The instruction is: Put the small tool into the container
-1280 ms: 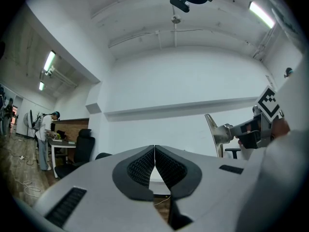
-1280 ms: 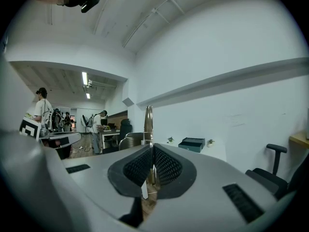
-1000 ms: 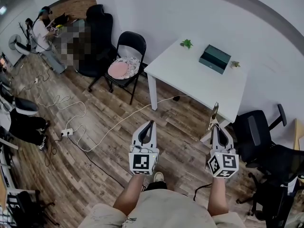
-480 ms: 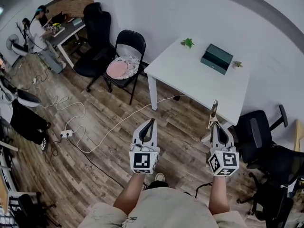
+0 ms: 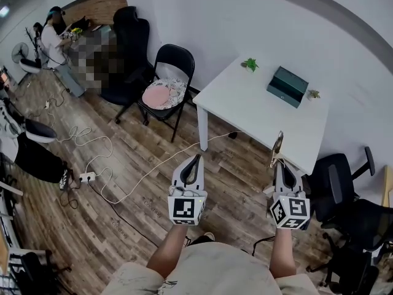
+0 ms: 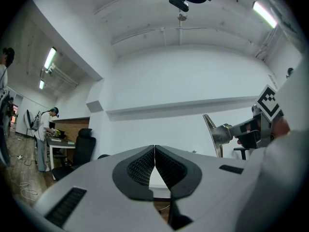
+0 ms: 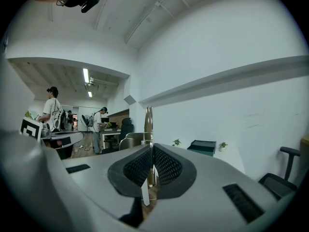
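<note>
From head height we look steeply down on the wood-plank floor, short of the white rectangular surface. Cameras on the left gripper and right gripper sit close behind their jaws, facing level toward the white wall behind that surface. The right one shares the surface's dark green rectangular box with our head view.

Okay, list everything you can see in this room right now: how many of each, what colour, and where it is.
small tool: one, brass-coloured, upright in the right gripper
container: one, dark green, far side of the table
table: one, white, ahead by the wall
small plants: two, green, on the table either side of the container
folding chair: one, black, left of the table
cushion: one, pink, on the folding chair
office chairs: several, black, right of the table and by the far desk
power strip: one, white, with cable on the wooden floor
person: one, far left at a desk
left gripper: white, shut, empty
right gripper: white, shut on the small tool
</note>
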Available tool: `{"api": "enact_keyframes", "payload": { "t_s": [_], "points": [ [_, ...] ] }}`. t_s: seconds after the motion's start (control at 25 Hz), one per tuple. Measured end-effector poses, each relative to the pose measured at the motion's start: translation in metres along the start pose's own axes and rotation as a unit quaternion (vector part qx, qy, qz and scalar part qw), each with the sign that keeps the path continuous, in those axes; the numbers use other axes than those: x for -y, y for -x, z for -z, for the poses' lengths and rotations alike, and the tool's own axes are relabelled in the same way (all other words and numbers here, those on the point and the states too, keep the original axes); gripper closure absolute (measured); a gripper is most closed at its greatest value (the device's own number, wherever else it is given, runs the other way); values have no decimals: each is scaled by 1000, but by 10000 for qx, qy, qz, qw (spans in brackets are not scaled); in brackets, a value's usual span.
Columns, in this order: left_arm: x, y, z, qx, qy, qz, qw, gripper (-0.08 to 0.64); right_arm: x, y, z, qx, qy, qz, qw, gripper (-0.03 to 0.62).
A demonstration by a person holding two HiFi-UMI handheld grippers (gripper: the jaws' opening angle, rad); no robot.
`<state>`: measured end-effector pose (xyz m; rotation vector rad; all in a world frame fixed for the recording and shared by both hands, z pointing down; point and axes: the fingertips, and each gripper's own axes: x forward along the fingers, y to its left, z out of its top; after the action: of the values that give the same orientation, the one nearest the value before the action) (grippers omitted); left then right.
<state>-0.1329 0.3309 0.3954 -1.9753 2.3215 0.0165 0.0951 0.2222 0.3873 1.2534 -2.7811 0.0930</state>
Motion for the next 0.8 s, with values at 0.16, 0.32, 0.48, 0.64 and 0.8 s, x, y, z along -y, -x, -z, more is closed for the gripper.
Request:
{"api": "enact_keyframes", "payload": {
  "t_s": [0.16, 0.32, 0.48, 0.64, 0.8],
  "points": [
    [-15, -5, 7, -47, 5, -63, 10000, 553, -11, -14, 4, -44, 41, -76, 10000, 577],
    [-18, -9, 11, -68, 115, -44, 9999, 552, -11, -17, 8, -105, 89, -42, 9999, 577],
    [-6, -21, 17, -142, 97, 118, 9998, 553, 4, -16, 10, -112, 54, 106, 9999, 577],
    [8, -41, 23, -174, 43, 244, 9995, 553, 31, -20, 16, -101, -18, 279, 9996, 577],
    [18, -76, 23, -154, 8, 268, 9995, 552, 64, -39, 11, -13, -61, 366, 9993, 577]
  ]
}}
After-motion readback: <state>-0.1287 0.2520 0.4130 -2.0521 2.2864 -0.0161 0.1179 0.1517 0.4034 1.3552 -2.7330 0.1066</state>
